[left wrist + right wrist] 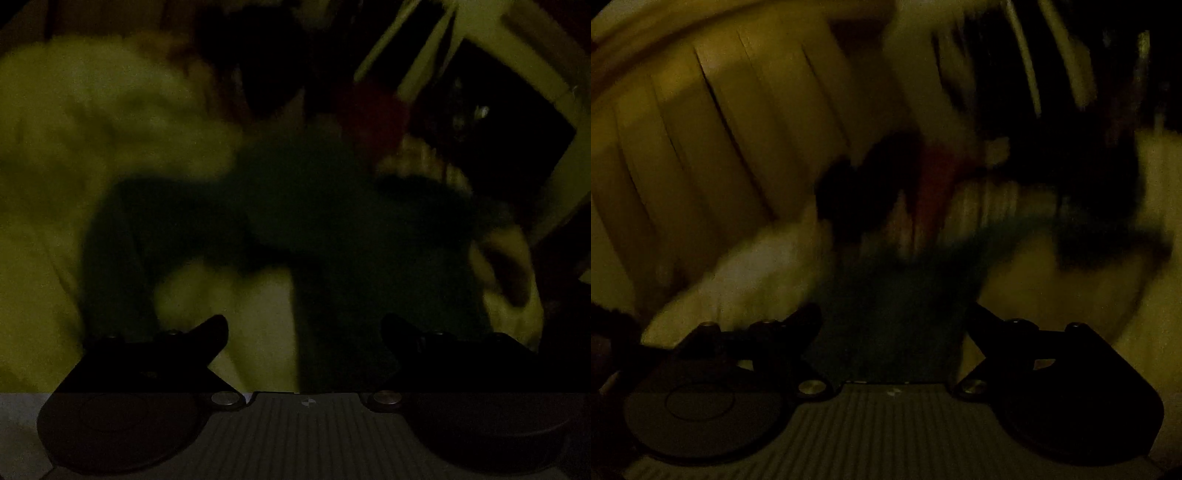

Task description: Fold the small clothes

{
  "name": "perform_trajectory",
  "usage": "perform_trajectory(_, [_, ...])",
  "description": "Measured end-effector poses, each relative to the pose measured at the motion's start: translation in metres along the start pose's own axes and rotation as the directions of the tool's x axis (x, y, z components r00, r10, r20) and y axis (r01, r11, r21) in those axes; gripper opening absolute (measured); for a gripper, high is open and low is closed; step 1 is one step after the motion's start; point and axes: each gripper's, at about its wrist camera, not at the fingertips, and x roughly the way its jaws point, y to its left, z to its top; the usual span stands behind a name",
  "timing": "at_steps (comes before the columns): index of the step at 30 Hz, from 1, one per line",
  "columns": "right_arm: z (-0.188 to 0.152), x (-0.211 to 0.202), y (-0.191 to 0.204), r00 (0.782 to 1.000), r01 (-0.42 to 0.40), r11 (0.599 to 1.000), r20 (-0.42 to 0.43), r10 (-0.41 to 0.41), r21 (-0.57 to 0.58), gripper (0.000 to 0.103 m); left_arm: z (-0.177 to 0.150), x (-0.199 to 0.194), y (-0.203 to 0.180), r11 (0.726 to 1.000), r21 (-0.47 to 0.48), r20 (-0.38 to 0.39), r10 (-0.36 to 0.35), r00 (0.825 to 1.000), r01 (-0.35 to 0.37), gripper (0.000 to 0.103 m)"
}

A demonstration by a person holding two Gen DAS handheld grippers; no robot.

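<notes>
Before both cameras: dim, blurred pale yellowish bedding (pixel 74 147).
Garment: dark green soft cloth (pixel 332 221), spread for folding, judged.
Left gripper (pixel 304 332): agape, empty.
Right gripper (pixel 894 321): agape, cloth (pixel 886 314) between fingers, ungrasped.

Both tongs are black: left tongs (pixel 304 332) and right tongs (pixel 894 325), with ribbed grey bases and silver screws.

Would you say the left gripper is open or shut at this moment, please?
Open. The left gripper shows its two dark fingertips wide apart, with pale surface and dark green cloth visible between them.
</notes>
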Motion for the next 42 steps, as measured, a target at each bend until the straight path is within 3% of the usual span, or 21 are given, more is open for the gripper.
perform_trajectory(3, [-0.041, 0.035, 0.005, 0.981, 0.038, 0.999, -0.191, -0.036, 0.01, 0.071, -0.027, 0.024, -0.003, 0.999, -0.039, -0.071, -0.039, 0.997, 0.036, 0.103])
perform_trajectory(6, [-0.07, 0.061, 0.01, 0.939, 0.129, 0.992, -0.32, -0.125, -0.009, 0.071, -0.047, 0.039, -0.017, 0.999, 0.047, -0.08, 0.016, 0.997, -0.013, 0.103])
perform_trajectory(8, [-0.081, 0.071, 0.014, 0.921, 0.173, 0.985, -0.349, -0.171, -0.025, 0.065, -0.055, 0.046, -0.026, 0.996, 0.084, -0.073, 0.047, 0.996, -0.041, 0.103])
perform_trajectory(11, [-0.08, 0.088, 0.021, 0.906, 0.164, 0.985, -0.387, -0.172, -0.053, 0.051, -0.053, 0.047, -0.032, 0.995, 0.092, -0.072, 0.044, 0.996, -0.037, 0.103])
perform_trajectory(13, [-0.08, 0.091, 0.022, 0.909, 0.147, 0.989, -0.389, -0.148, -0.032, 0.023, -0.049, 0.043, -0.031, 0.995, 0.086, -0.067, 0.054, 0.996, -0.049, 0.103])
perform_trajectory(15, [-0.081, 0.083, 0.023, 0.926, 0.13, 0.991, -0.355, -0.125, -0.011, 0.01, -0.043, 0.028, -0.028, 0.998, 0.046, -0.052, 0.046, 0.998, -0.044, 0.091])
perform_trajectory(17, [-0.079, 0.066, 0.024, 0.951, 0.089, 0.996, -0.299, -0.083, 0.006, 0.01, -0.035, 0.005, -0.027, 0.997, 0.071, -0.036, 0.038, 0.999, -0.035, 0.074])
perform_trajectory(18, [-0.077, 0.056, 0.022, 0.96, 0.077, 0.996, -0.273, -0.064, 0.036, 0.01, -0.032, -0.006, -0.03, 0.994, 0.098, -0.023, 0.043, 0.999, -0.04, 0.072])
perform_trajectory(19, [-0.072, 0.045, 0.02, 0.967, 0.064, 0.995, -0.251, -0.042, 0.081, 0.01, -0.028, -0.017, -0.031, 0.993, 0.112, -0.015, 0.024, 1.0, -0.022, 0.049])
perform_trajectory(22, [-0.055, 0.009, 0.016, 0.986, -0.013, 0.982, -0.16, 0.044, 0.187, 0.01, -0.017, -0.043, -0.034, 0.99, 0.087, -0.013, -0.111, 0.994, 0.112, 0.053])
perform_trajectory(25, [-0.037, -0.029, 0.017, 0.994, -0.051, 0.975, -0.082, 0.071, 0.218, 0.01, -0.012, -0.052, -0.044, 0.983, 0.152, -0.006, -0.107, 0.994, 0.107, 0.053])
perform_trajectory(27, [-0.029, -0.048, 0.018, 0.997, -0.051, 0.978, -0.048, 0.062, 0.204, 0.01, -0.011, -0.045, -0.046, 0.984, 0.162, -0.002, -0.08, 0.997, 0.079, 0.082])
perform_trajectory(28, [-0.029, -0.054, 0.02, 0.998, -0.037, 0.982, -0.042, 0.046, 0.187, 0.01, -0.014, -0.037, -0.043, 0.987, 0.154, -0.008, -0.044, 0.999, 0.045, 0.103])
perform_trajectory(30, [-0.031, -0.058, 0.017, 0.999, -0.003, 0.984, -0.044, 0.011, 0.175, 0.01, -0.021, -0.022, -0.042, 0.989, 0.145, -0.024, -0.015, 1.0, 0.018, 0.103])
perform_trajectory(33, [-0.05, -0.048, 0.004, 0.994, 0.059, 0.976, -0.105, -0.038, 0.209, 0.01, -0.033, 0.006, -0.037, 0.994, 0.102, -0.065, -0.037, 0.997, 0.044, 0.103])
perform_trajectory(36, [-0.067, -0.034, -0.005, 0.988, 0.077, 0.968, -0.146, -0.043, 0.24, 0.01, -0.046, 0.035, -0.04, 0.998, 0.063, -0.116, -0.024, 0.993, 0.031, 0.103])
perform_trajectory(39, [-0.074, -0.03, -0.011, 0.988, 0.078, 0.957, -0.148, -0.037, 0.279, 0.01, -0.053, 0.039, -0.05, 0.994, 0.113, -0.121, 0.023, 0.992, -0.009, 0.103])
perform_trajectory(42, [-0.075, -0.032, -0.012, 0.987, 0.101, 0.958, -0.15, -0.062, 0.268, 0.01, -0.048, 0.021, -0.055, 0.991, 0.137, -0.121, 0.014, 0.993, 0.003, 0.092])
